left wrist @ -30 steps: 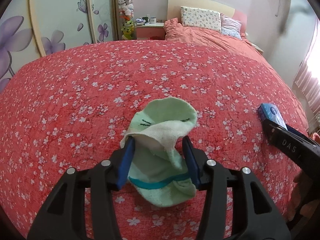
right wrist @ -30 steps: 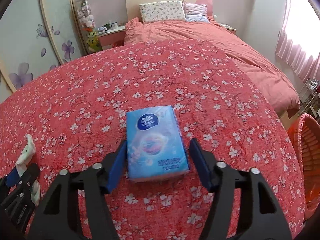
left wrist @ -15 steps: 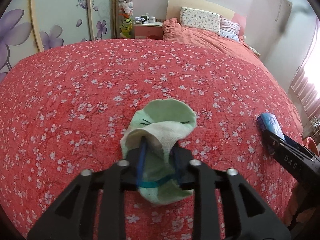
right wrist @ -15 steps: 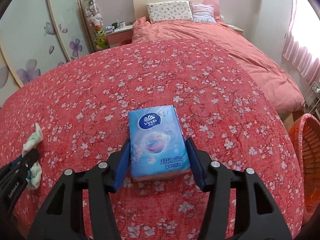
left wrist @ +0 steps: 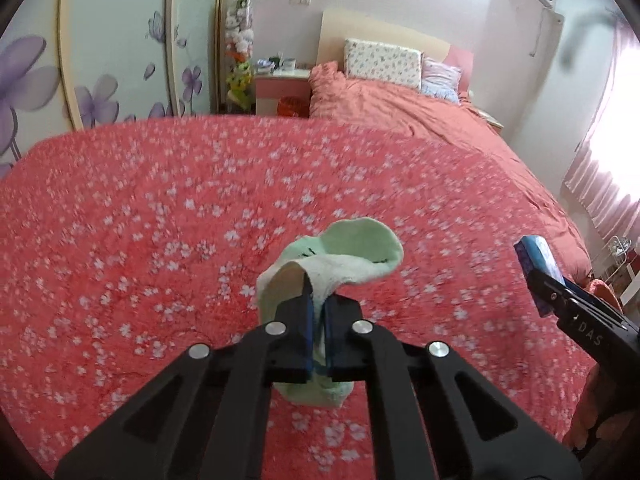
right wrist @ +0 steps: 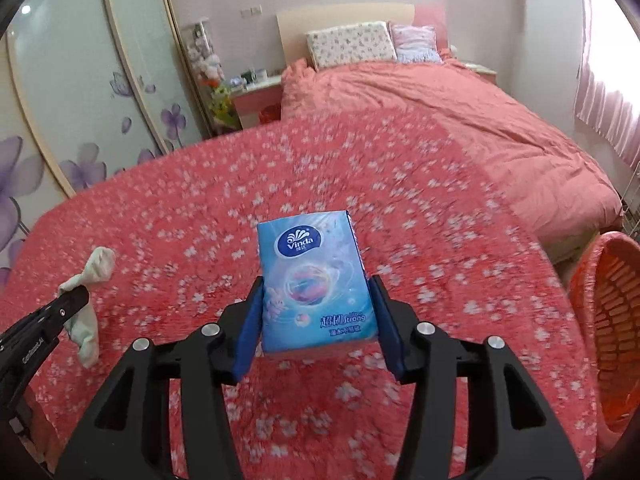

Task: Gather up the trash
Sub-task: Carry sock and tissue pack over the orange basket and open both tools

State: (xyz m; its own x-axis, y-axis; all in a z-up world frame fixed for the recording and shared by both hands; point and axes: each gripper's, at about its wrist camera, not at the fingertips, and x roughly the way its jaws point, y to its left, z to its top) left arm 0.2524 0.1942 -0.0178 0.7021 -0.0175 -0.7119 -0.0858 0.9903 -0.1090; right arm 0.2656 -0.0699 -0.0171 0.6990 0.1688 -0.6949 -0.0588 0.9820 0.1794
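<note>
My left gripper is shut on a pale green sock and holds it lifted above the red flowered bedspread. The sock also shows hanging from that gripper in the right wrist view. My right gripper is shut on a blue Vinda tissue pack and holds it above the bedspread. The pack also shows at the right edge of the left wrist view.
An orange laundry basket stands on the floor at the right of the bed. Pillows and a plain pink duvet lie at the far end. A nightstand and flowered wardrobe doors stand at the left.
Both grippers have closed, the left on the sock and the right on the tissue pack. Both have lifted their items up off the bedspread.
</note>
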